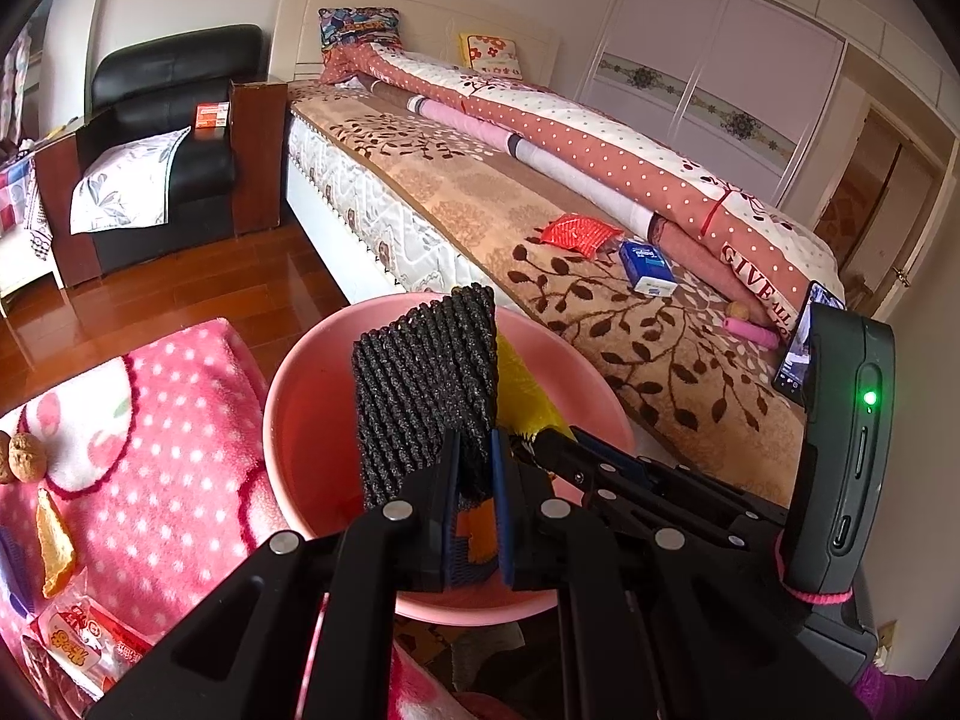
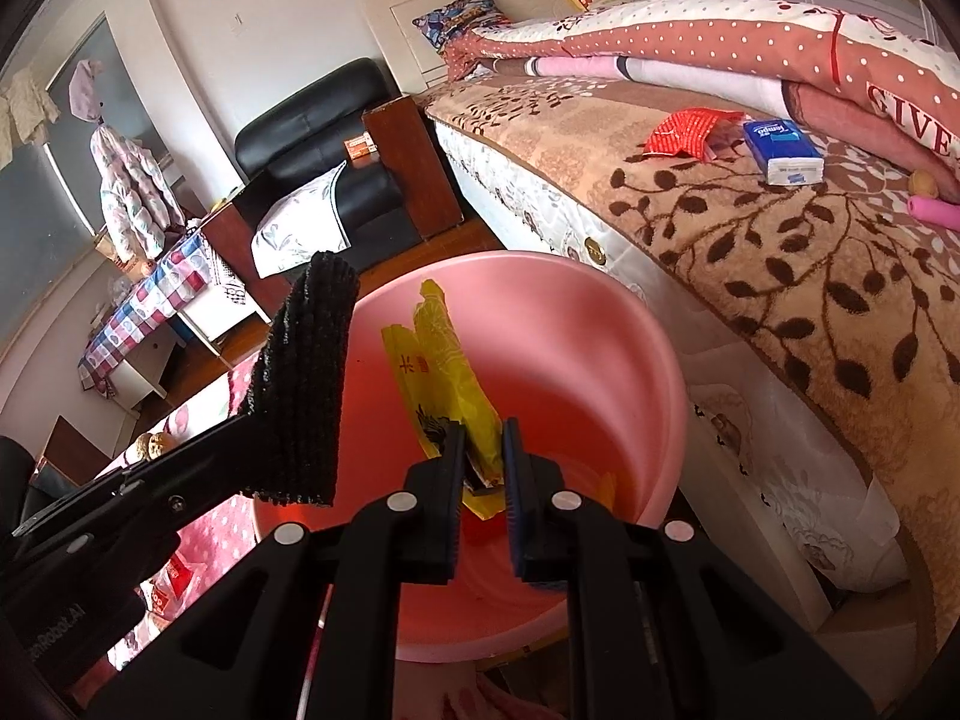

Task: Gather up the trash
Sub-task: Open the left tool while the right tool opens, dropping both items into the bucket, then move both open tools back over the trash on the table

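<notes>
Surroundings: pink basin (image 1: 312, 372) sits beside the bed (image 1: 600, 312), its rim close to the mattress edge. On the bed's leaf-patterned cover lie a red wrapper (image 1: 579, 232), a blue tissue pack (image 1: 647, 267) just beside it, and a pink tube (image 1: 750, 331) with a walnut-like lump near the rolled quilt (image 1: 600, 138). To the left of the basin, a pink dotted blanket (image 1: 168, 420) carries two walnuts (image 1: 27, 456), an orange peel scrap (image 1: 55, 546) and a printed snack packet (image 1: 90, 648). Black armchair (image 1: 174, 120) and wooden floor lie further back.

Obstruction: in the left wrist view the black ribbed cloth (image 1: 426, 396) covers most of the basin interior; the yellow wrapper (image 1: 528, 396) shows only as a strip behind it.

Left tongs (image 1: 474, 480): clenched on the lower edge of the black ribbed cloth, which stands upright over the basin. In the right wrist view the same cloth (image 2: 300, 378) hangs over the basin's left rim.

Right tongs (image 2: 483, 456): pointed down into the pink basin (image 2: 600, 348), pinching the yellow wrapper (image 2: 447, 378) at its lower end; the wrapper sticks up above the basin floor, inside the rim.
</notes>
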`<state>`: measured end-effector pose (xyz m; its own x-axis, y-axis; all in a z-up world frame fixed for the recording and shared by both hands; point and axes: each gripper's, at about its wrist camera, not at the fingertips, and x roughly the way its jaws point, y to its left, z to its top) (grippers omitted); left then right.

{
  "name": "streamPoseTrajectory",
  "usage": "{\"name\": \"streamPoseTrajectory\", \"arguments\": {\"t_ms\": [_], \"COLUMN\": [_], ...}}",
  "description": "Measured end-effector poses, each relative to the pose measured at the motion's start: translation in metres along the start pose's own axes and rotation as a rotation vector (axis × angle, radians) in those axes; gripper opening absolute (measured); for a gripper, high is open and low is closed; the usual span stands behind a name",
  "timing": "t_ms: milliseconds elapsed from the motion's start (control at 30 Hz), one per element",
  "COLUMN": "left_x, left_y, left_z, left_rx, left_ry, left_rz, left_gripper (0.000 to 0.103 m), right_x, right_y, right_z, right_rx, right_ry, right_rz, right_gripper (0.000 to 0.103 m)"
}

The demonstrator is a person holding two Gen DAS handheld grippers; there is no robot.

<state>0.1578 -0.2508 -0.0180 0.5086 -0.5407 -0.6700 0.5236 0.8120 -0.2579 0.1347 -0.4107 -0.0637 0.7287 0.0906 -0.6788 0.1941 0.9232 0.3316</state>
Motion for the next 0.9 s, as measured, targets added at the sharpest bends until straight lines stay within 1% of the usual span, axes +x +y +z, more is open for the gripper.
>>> {"name": "streamPoseTrajectory", "arguments": {"t_ms": [167, 267, 333, 400, 433, 500, 767, 900], "left_x": [0.001, 0.0, -0.002, -0.005, -0.007, -0.009, -0.022, -0.032], "left_y": [-0.001, 0.0, 0.0, 0.001, 0.002, 0.003, 0.007, 0.007], "left_z": [0.0, -0.001, -0.001, -0.001, -0.001, -0.001, -0.003, -0.005], "left_rx": [0.0, -0.006, -0.008, -0.011, -0.012, -0.015, -0.029, -0.028], "left_ry": [0.0, -0.008, -0.015, -0.021, -0.023, -0.027, -0.043, -0.055], "left_rz": [0.004, 0.008, 0.013, 0.015, 0.017, 0.021, 0.029, 0.034], "left_gripper": [0.011, 0.021, 0.032, 0.037, 0.038, 0.039, 0.041, 0.044], "right_x": [0.001, 0.002, 0.003, 0.002, 0.002, 0.001, -0.005, -0.012], "right_y": [-0.001, -0.002, -0.002, -0.003, -0.002, -0.001, 0.002, 0.006], "right_z": [0.0, 0.001, 0.001, 0.001, 0.001, 0.0, -0.004, -0.007], "right_rx": [0.0, 0.0, 0.006, 0.012, 0.013, 0.009, 0.004, 0.001], "right_ry": [0.002, 0.008, 0.013, 0.013, 0.012, 0.012, 0.015, 0.009], "right_rz": [0.01, 0.014, 0.019, 0.029, 0.032, 0.035, 0.049, 0.057], "right_gripper": [0.013, 0.014, 0.024, 0.031, 0.034, 0.034, 0.035, 0.035]}}
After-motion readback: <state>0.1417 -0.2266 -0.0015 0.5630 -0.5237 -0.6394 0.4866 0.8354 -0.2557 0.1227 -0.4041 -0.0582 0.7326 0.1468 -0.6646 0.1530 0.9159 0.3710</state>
